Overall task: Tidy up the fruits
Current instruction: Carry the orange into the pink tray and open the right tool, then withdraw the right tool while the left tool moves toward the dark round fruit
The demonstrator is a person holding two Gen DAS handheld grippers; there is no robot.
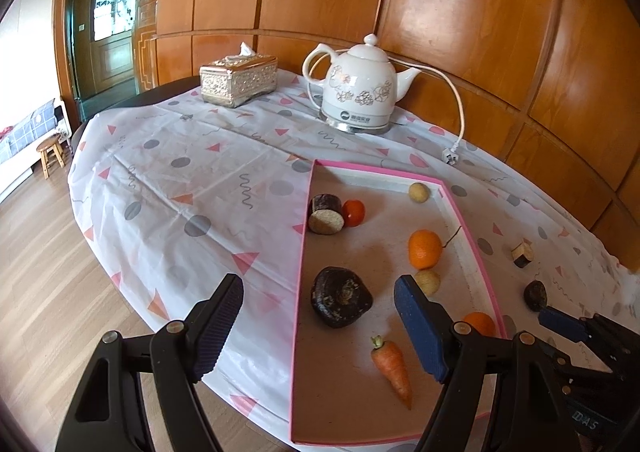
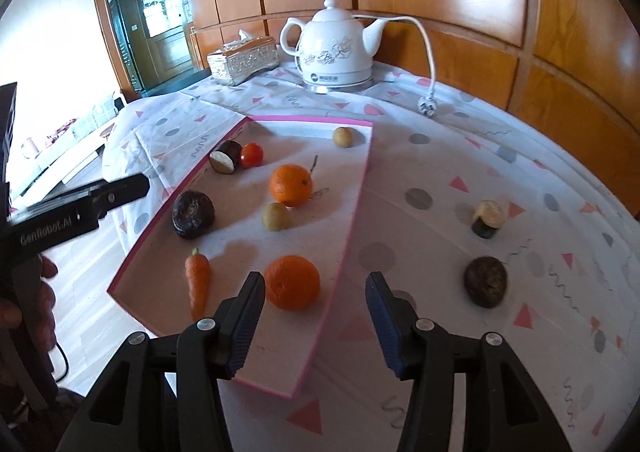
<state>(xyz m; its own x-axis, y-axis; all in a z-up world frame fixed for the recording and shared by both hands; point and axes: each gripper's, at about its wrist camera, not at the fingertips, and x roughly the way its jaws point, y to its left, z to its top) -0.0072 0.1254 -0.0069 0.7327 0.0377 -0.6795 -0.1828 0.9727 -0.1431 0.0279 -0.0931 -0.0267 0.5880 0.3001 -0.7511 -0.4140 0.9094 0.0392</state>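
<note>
Hovering wide and empty, both the left claw (image 1: 320, 328) and right claw (image 2: 316, 318) hang over the pink-rimmed tray (image 2: 352, 220), which holds oranges, a carrot (image 2: 199, 284) and more. Two dark pieces, one round (image 2: 485, 281) and one cut (image 2: 488, 218), sit outside it on the surface (image 2: 440, 180). Risk, I'd say: round fruit rolling away under a careless nudge. Patterned cloth, white kettle (image 2: 336, 48), tissue box (image 2: 244, 62), wood-panelled wall behind.

Pink-rimmed tray (image 1: 303, 252), carrot (image 1: 393, 368), oranges (image 1: 424, 249)
</note>
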